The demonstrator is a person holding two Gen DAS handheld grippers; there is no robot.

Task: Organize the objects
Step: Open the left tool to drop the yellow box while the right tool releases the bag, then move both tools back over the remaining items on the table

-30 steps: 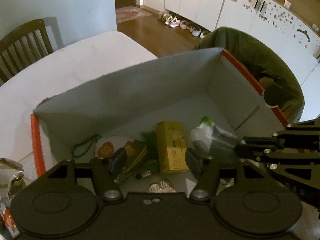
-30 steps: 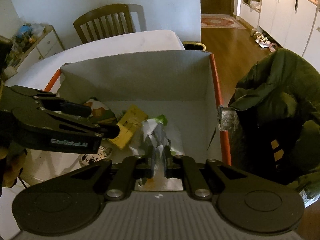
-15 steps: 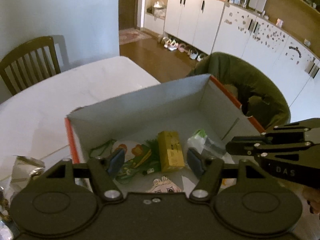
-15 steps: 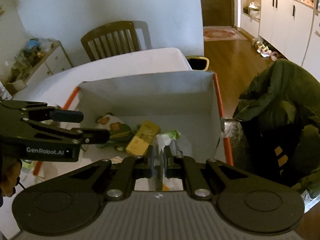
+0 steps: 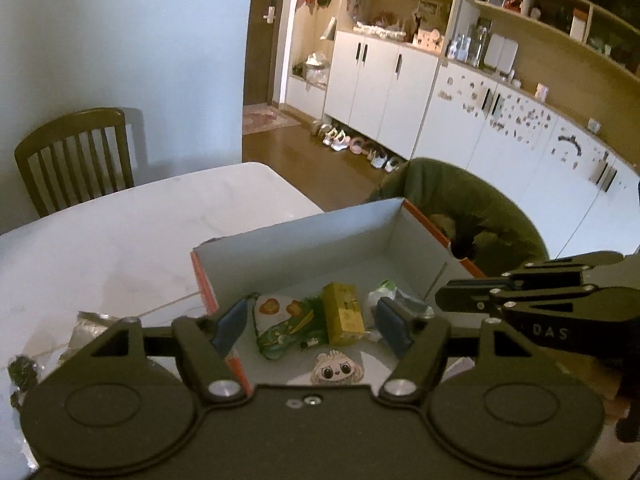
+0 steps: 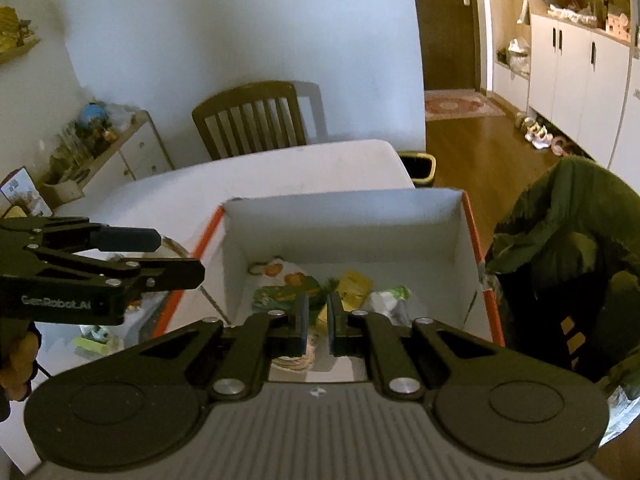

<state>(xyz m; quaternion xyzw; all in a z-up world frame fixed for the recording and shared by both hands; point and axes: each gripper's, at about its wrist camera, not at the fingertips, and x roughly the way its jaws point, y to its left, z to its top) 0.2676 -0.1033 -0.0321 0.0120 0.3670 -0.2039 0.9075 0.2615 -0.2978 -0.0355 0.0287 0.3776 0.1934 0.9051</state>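
Above the open cardboard box (image 5: 360, 232) with its orange outer sides, both grippers hang over the near end, pointing down into it. The left gripper (image 5: 312, 322) has its jaws set wide apart with nothing between them, and they have just been opening further. The right gripper (image 6: 316, 322) has its jaws drawn nearly together, only a thin gap showing, and no object is pinched in that gap.

Inside the box, on its pale floor, lie the sorted things: a yellow carton (image 5: 343, 312) in the middle, a green printed pouch (image 5: 288, 328) just to its left with a white pouch bearing orange patches (image 5: 272, 306) behind it, a crumpled white and green wrapper (image 5: 386, 290) to the carton's right, and a round cartoon-face sticker (image 5: 338, 368) nearest the camera.

The box sits on a white table (image 5: 140, 232). Left of it, on the tabletop, lies a crumpled silvery wrapper (image 5: 86, 320). A wooden chair (image 6: 250, 120) stands at the far side, and a green jacket (image 6: 568, 224) is draped beside the box on the right
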